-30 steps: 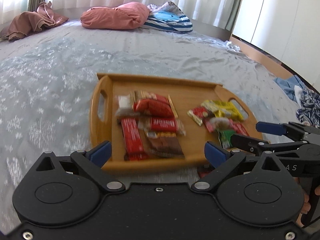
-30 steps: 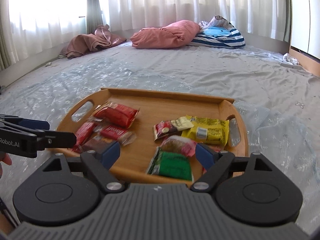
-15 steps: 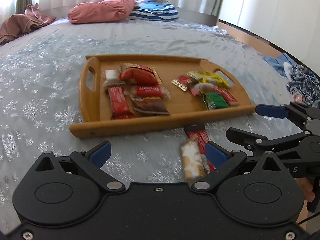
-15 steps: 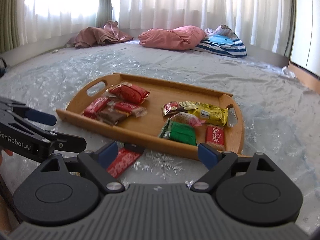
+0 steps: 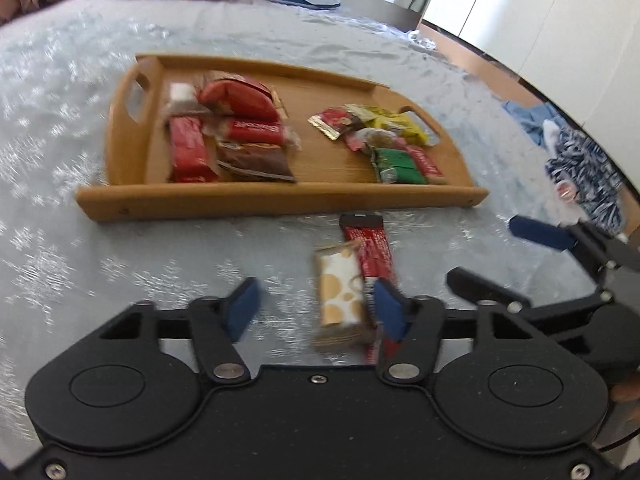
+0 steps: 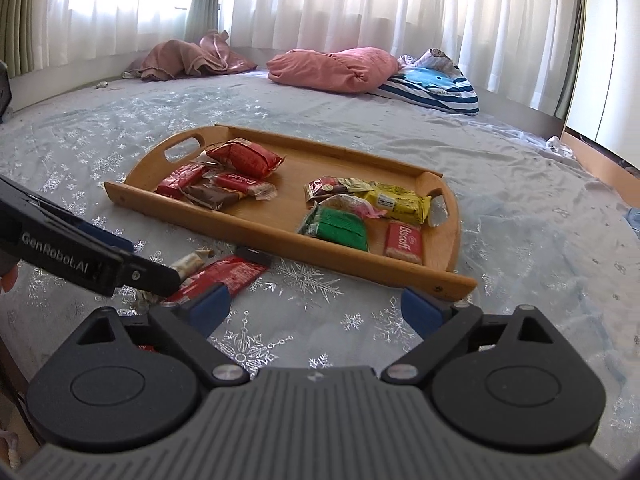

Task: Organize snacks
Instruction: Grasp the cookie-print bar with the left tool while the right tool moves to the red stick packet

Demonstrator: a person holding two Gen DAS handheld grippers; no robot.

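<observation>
A wooden tray (image 5: 280,200) (image 6: 280,240) lies on the bed with two groups of snack packs in it, red and brown ones at its left, yellow, green and red ones at its right. In front of its near rim lie a beige wafer pack (image 5: 338,292) (image 6: 192,262) and a red bar (image 5: 370,248) (image 6: 224,276). My left gripper (image 5: 316,312) (image 6: 140,260) is low over them and its jaws are closing. The beige pack lies between them beside the right pad, and the left pad is clear of it. My right gripper (image 6: 316,310) (image 5: 516,260) hovers to the right, its jaws opening with nothing between them.
The bed has a silvery snowflake cover (image 6: 320,288). At its far end lie a pink pillow (image 6: 336,68), a blue striped cushion (image 6: 436,88) and a crumpled brown cloth (image 6: 188,58). Patterned clothes (image 5: 580,164) lie off the right edge by white cupboard doors.
Both grippers have drawn back from the tray toward the bed's near side. The left one sank over the two loose packs and its jaws narrowed. The right jaws widened slightly.
</observation>
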